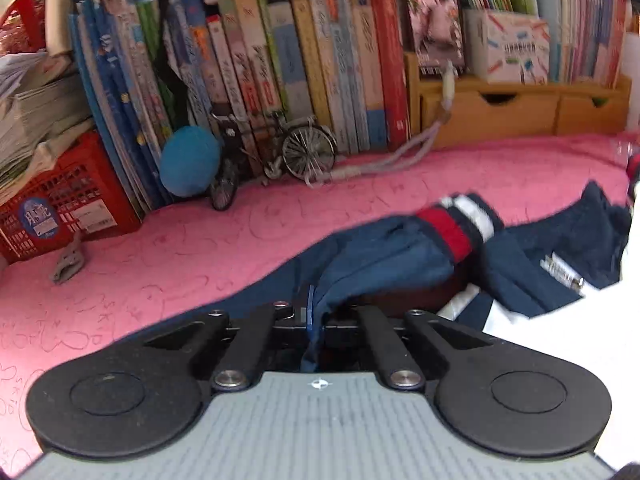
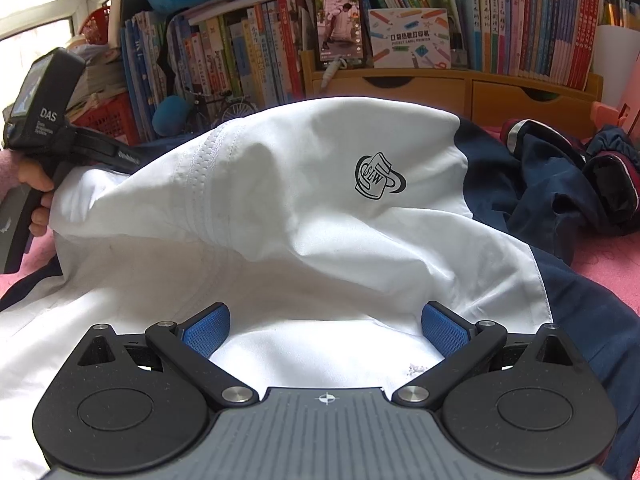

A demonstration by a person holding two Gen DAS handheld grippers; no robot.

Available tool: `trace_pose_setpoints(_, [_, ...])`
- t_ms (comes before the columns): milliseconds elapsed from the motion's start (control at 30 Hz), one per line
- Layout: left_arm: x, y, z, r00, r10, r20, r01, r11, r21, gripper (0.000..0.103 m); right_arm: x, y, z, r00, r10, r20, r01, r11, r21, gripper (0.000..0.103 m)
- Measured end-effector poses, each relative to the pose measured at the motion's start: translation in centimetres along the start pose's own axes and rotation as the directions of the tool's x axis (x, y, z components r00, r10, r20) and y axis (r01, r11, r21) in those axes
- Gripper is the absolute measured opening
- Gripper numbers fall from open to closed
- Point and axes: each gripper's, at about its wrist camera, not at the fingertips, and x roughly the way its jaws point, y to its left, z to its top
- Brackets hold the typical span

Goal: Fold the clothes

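Jacket (image 2: 304, 208) white-and-navy, left tongs (image 1: 314, 316) pinching navy fabric, right tongs (image 2: 326, 330) wide apart, empty

The left gripper (image 1: 314, 312) has its two fingers drawn together at the centre of its own view, pinching a fold of the navy jacket (image 1: 384, 260) between them; the linkage arms fold inward and the pads are hidden by the cloth. In the right wrist view the same tool shows at the far left, its black body tilted, with a bare hand (image 2: 34, 196) wrapped round the grey handle. The right gripper (image 2: 326, 330) stands with its fingers spread wide, blue pads (image 2: 206, 330) facing each other, cloth lying under them but nothing pinched between.
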Motion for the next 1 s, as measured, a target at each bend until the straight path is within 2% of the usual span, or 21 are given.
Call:
trace_pose_setpoints(100, [-4.5, 4.2, 3.6, 0.987, 0.061, 0.15, -0.056, 0.998, -0.036, 0.002, -0.1, -0.2, 0.0, 1.0, 0.008, 0.003, -0.008, 1.0, 0.01, 0.103])
trace_pose_setpoints(167, [-8.5, 8.2, 6.2, 0.959, 0.105, 0.263, -0.077, 0.99, -0.115, 0.002, -0.1, -0.2, 0.1, 1.0, 0.01, 0.004, -0.01, 1.0, 0.012, 0.103])
trace_pose_setpoints(233, [-12.9, 13.3, 8.0, 0.91, 0.11, 0.4, -0.023, 0.976, -0.217, 0.002, -0.1, -0.2, 0.1, 1.0, 0.01, 0.004, -0.01, 1.0, 0.013, 0.103])
trace_pose_setpoints(267, [-15.0, 15.8, 8.5, 0.877, 0.114, 0.466, 0.015, 0.964, -0.265, 0.002, -0.1, -0.2, 0.2, 1.0, 0.009, 0.004, -0.009, 1.0, 0.012, 0.103])
trace_pose_setpoints(333, [-17.8, 21.9, 7.7, 0.816, 0.12, 0.565, 0.12, 0.922, -0.368, 0.004, 0.0, -0.1, 0.2, 1.0, 0.006, 0.002, -0.006, 1.0, 0.009, 0.103])
trace_pose_setpoints(367, [-18.0, 24.4, 7.0, 0.814, 0.141, 0.564, 0.128, 0.903, -0.41, 0.009, 0.0, 0.0, 0.2, 1.0, 0.004, 0.001, -0.004, 1.0, 0.007, 0.103])
trace_pose_setpoints(467, [-15.5, 29.8, 3.3, 0.878, 0.234, 0.417, 0.032, 0.841, -0.541, 0.022, 0.0, 0.0, 0.3, 1.0, 0.0, 0.0, 0.0, 1.0, 0.002, 0.103])
trace_pose_setpoints(500, [-13.9, 31.5, 1.2, 0.902, 0.28, 0.327, -0.029, 0.797, -0.603, 0.025, 0.0, 0.1, 0.3, 1.0, -0.001, 0.0, 0.001, 1.0, 0.002, 0.103])
trace_pose_setpoints(533, [-12.2, 32.6, -0.9, 0.918, 0.312, 0.245, -0.08, 0.749, -0.657, 0.027, 0.0, 0.1, 0.3, 1.0, -0.001, 0.0, 0.001, 1.0, 0.001, 0.103])
trace_pose_setpoints(600, [-9.0, 34.6, -5.5, 0.945, 0.317, 0.082, -0.158, 0.66, -0.734, 0.027, 0.1, 0.2, 0.2, 1.0, -0.007, -0.003, 0.007, 1.0, -0.005, 0.103])
trace_pose_setpoints(633, [-7.5, 35.1, -7.7, 0.953, 0.304, 0.018, -0.187, 0.63, -0.754, 0.027, 0.1, 0.3, 0.2, 1.0, -0.011, -0.004, 0.011, 1.0, -0.01, 0.103])
trace_pose_setpoints(667, [-6.5, 35.2, -9.6, 0.956, 0.292, -0.027, -0.211, 0.618, -0.758, 0.027, 0.1, 0.3, 0.1, 1.0, -0.015, -0.006, 0.015, 1.0, -0.015, 0.103])
trace_pose_setpoints(733, [-5.1, 34.5, -12.3, 0.958, 0.27, -0.093, -0.249, 0.629, -0.737, 0.027, 0.1, 0.5, 0.1, 1.0, -0.023, -0.009, 0.022, 0.999, -0.025, 0.103])
trace_pose_setpoints(800, [-3.9, 33.4, -13.2, 0.96, 0.247, -0.129, -0.264, 0.658, -0.705, 0.031, 0.2, 0.6, 0.0, 0.999, -0.03, -0.012, 0.03, 0.999, -0.035, 0.103])
trace_pose_setpoints(833, [-3.9, 32.6, -13.0, 0.963, 0.238, -0.122, -0.256, 0.683, -0.684, 0.034, 0.2, 0.7, 0.0, 0.999, -0.034, -0.013, 0.034, 0.999, -0.04, 0.103])
trace_pose_setpoints(900, [-4.0, 30.8, -12.5, 0.97, 0.22, -0.106, -0.236, 0.731, -0.64, 0.049, 0.2, 0.8, 0.0, 0.999, -0.04, -0.016, 0.04, 0.998, -0.048, 0.103])
trace_pose_setpoints(967, [-5.1, 28.8, -11.8, 0.981, 0.19, -0.046, -0.181, 0.793, -0.582, 0.073, 0.3, 0.8, 0.0, 0.999, -0.043, -0.017, 0.042, 0.998, -0.052, 0.103])
trace_pose_setpoints(1000, [-5.6, 27.8, -11.5, 0.985, 0.173, -0.016, -0.152, 0.821, -0.55, 0.077, 0.2, 0.8, 0.1, 0.999, -0.043, -0.017, 0.042, 0.998, -0.052, 0.103])
